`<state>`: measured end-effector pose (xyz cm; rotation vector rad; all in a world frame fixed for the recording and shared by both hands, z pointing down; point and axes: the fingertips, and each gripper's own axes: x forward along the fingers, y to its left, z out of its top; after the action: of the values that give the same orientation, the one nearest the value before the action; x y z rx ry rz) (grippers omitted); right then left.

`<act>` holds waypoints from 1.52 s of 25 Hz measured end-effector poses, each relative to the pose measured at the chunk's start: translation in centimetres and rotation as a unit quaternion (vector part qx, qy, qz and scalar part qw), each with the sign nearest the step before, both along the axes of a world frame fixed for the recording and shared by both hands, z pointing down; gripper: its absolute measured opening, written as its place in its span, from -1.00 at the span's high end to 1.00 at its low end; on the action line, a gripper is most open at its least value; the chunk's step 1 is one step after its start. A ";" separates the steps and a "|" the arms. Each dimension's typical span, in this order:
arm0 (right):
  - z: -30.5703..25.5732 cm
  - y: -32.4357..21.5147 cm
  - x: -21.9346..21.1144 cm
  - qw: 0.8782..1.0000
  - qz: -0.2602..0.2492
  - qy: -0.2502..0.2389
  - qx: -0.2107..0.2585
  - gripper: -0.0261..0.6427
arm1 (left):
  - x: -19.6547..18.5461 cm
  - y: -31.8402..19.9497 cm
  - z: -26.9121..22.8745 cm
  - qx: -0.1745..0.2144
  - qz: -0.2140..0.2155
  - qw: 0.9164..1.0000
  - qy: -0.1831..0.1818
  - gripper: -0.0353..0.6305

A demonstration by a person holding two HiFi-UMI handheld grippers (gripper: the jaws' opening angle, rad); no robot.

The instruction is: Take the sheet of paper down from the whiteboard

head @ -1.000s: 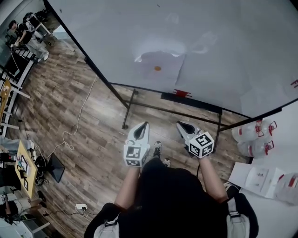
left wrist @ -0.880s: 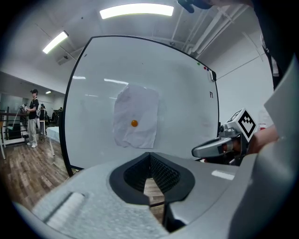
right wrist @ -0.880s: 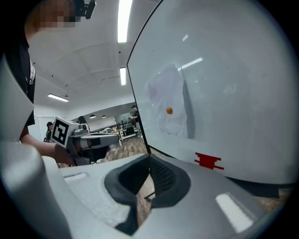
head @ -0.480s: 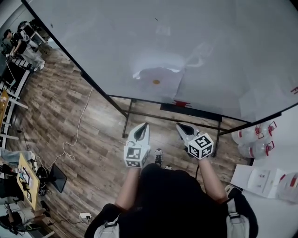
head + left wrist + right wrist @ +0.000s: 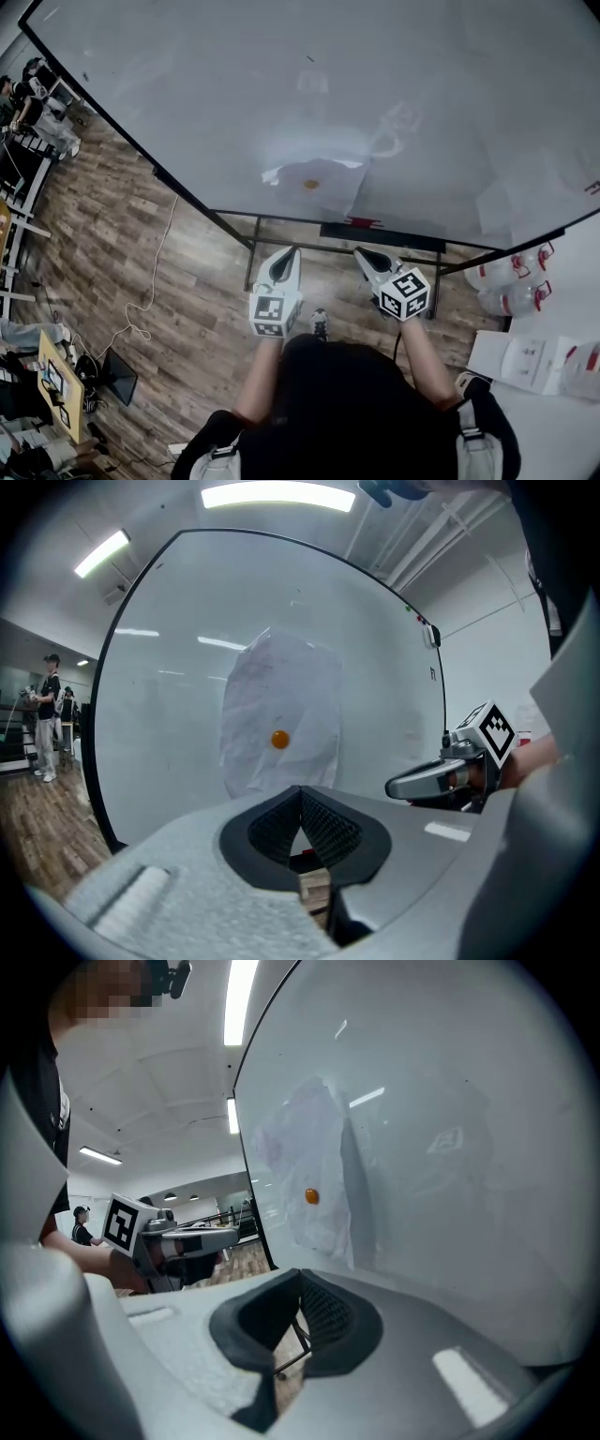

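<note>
Head view looks steeply down from overhead; left gripper view and right gripper view face the nearby whiteboard [image 5: 422, 112], all sharing its sheet of paper [image 5: 330, 172].

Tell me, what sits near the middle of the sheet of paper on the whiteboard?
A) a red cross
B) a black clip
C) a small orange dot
C: a small orange dot shows on the sheet of paper that hangs on the whiteboard.
</note>
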<state>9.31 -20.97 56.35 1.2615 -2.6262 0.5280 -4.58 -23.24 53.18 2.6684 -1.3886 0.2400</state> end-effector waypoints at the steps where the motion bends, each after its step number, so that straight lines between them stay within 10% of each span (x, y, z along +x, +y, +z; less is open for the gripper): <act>1: 0.0 -0.3 0.0 1.000 0.002 0.001 0.000 0.91 | 0.0 -0.4 0.1 0.000 0.002 1.000 0.000 0.86; 29: -2.5 -6.6 0.5 0.996 0.050 0.023 0.072 0.91 | 1.2 -8.3 -0.3 0.026 0.045 0.999 0.004 0.86; 38: -4.4 -8.4 0.9 0.995 -0.024 0.008 0.102 0.91 | 3.2 -10.3 -0.4 0.025 0.005 1.000 0.018 0.86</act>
<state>10.24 -29.36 51.93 1.2479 -2.7459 0.2466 -1.36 -33.58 52.76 2.7071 -1.3888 0.1605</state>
